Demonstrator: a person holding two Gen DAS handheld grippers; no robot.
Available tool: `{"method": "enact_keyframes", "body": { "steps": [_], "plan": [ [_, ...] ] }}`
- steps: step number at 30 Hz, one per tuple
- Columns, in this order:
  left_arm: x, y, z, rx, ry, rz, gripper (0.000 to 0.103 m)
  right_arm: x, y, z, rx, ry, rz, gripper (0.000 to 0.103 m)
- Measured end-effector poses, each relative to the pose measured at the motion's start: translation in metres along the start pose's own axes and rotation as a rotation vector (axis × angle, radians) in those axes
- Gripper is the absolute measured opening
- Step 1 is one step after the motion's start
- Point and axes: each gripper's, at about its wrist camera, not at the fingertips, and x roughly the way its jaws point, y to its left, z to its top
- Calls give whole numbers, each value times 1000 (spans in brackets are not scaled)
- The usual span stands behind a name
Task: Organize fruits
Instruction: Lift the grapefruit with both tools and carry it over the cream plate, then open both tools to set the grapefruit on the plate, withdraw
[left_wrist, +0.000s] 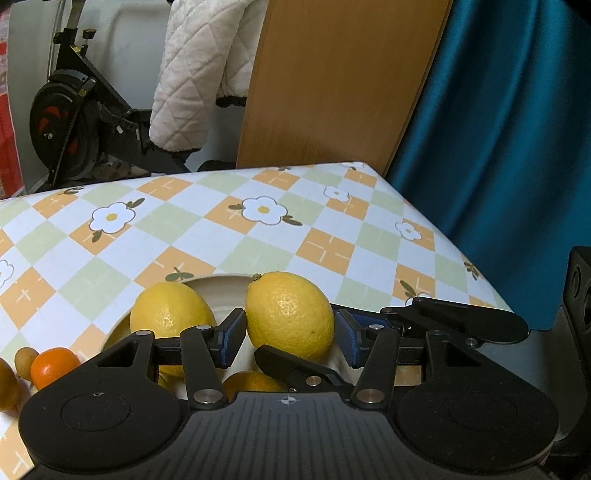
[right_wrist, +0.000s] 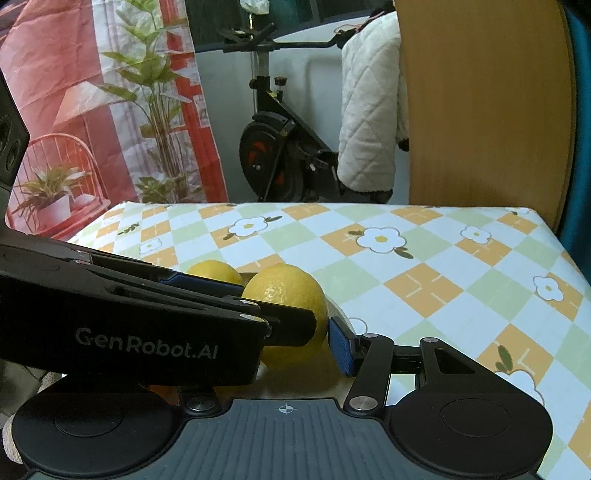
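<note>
A cream bowl (left_wrist: 221, 286) on the checked floral tablecloth (left_wrist: 332, 229) holds two lemons. My left gripper (left_wrist: 291, 338) is shut on the right lemon (left_wrist: 290, 314), a blue pad against each side. The other lemon (left_wrist: 168, 317) lies just left of it. One of the right gripper's black fingers (left_wrist: 295, 365) crosses under the held lemon. In the right wrist view my right gripper (right_wrist: 286, 347) straddles the same lemon (right_wrist: 284, 295). Its right pad (right_wrist: 341, 347) touches the peel. Its left finger is hidden behind the left tool's black body (right_wrist: 147, 332). An orange fruit (left_wrist: 251, 382) lies below.
A mandarin (left_wrist: 55, 363) and a brownish fruit (left_wrist: 26, 360) lie left of the bowl. The table's right edge drops off beside a teal curtain (left_wrist: 498, 147) and a black box (left_wrist: 580, 295). Beyond the far edge stand a wooden board (left_wrist: 332, 92), a white quilted jacket (left_wrist: 195, 74) and an exercise bike (left_wrist: 74, 122).
</note>
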Motion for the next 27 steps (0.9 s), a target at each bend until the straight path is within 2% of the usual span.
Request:
{"method": "enact_keyframes", "body": {
  "steps": [14,27],
  "plan": [
    [3,0,-1,-7,18,14,54,7,5,-2,4,26,-34,50],
    [-26,4,0,-4,-38,30,54,-12,21,7,-25,-6,-68,50]
  ]
}}
